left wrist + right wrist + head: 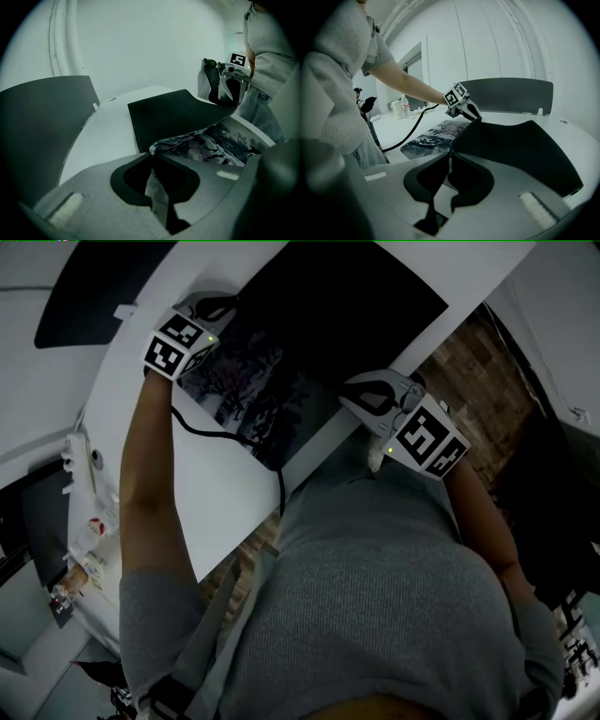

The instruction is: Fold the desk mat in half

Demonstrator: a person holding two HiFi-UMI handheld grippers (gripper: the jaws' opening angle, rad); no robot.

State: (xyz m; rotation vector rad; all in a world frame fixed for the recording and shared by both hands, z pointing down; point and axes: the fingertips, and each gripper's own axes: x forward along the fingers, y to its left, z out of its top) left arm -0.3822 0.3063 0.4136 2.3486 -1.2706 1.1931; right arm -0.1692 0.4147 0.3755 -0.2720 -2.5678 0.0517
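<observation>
The desk mat lies on the white table [217,502], part lifted and turned over. Its black underside [347,306] faces up, and its printed face [251,395] shows below the raised part. My left gripper [217,313] is shut on one raised corner of the mat, the printed edge [174,138] pinched between its jaws [153,158]. My right gripper [364,395] is shut on the other raised corner, with the thin edge running into its jaws [450,160]. From each gripper view the black flap [520,145] sags between the two grippers, with the other gripper [226,91] at its far corner.
A black cable [202,432] runs over the table beside the mat's printed end. A dark curved panel [37,122] stands at the table's far side. Bottles and small items [80,559] crowd the table's left end. The table's near edge [319,470] is against my body.
</observation>
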